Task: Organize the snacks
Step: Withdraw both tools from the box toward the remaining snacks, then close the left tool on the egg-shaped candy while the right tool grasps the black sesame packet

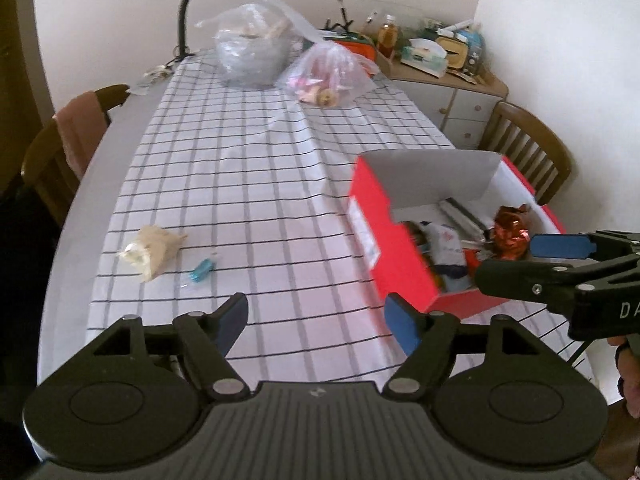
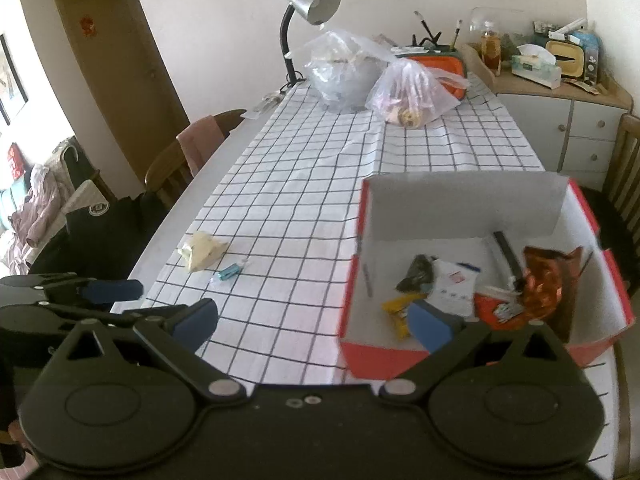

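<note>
Cream packet (image 1: 154, 251): soft, light; pinch its middle.
Blue candy (image 1: 201, 270): tiny, slippery.
Box (image 1: 394, 256): rigid target.
Left gripper (image 1: 316, 320), right gripper (image 2: 314, 322): jaws wide, empty.

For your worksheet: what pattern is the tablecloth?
White with a dark grid on the tablecloth, clearest in the right wrist view.

Ahead of the left gripper's (image 1: 316, 320) spread jaws lies bare checked cloth (image 1: 248, 184); a cream packet (image 1: 154, 250) and a blue sweet (image 1: 202, 270) sit forward-left. The red box (image 1: 394, 258) walls off the right, its grey flap (image 2: 464, 204) upright beyond the right gripper's (image 2: 316, 322) jaws.
</note>
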`<state>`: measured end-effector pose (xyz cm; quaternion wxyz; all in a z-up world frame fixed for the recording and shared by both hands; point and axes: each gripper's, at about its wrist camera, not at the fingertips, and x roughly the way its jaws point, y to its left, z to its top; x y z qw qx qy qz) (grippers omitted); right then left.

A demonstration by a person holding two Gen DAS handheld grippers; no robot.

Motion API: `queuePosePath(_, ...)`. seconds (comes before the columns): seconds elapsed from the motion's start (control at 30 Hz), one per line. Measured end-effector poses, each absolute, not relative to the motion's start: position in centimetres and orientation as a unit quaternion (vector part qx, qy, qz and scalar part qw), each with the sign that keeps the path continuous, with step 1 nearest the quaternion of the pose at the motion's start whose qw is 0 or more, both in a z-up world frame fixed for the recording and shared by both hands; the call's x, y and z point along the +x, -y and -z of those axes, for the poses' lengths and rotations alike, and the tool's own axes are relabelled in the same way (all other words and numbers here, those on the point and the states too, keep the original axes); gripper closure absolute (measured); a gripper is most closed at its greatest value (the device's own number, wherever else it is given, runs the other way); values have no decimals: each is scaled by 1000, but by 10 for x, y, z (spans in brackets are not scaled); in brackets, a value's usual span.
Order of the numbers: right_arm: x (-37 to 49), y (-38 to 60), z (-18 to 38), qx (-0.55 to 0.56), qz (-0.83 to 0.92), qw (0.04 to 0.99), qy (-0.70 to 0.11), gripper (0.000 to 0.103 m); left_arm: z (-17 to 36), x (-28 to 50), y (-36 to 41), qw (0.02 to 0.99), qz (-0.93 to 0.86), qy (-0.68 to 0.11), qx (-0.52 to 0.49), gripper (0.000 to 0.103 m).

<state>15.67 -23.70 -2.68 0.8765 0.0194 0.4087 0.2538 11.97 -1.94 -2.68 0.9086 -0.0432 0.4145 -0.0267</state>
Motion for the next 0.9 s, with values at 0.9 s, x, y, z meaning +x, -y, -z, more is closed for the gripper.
queuePosePath(0.9, 140, 117, 86, -54, -277, 839, -465, 4, 126, 98, -124, 847, -38, -518, -115, 27)
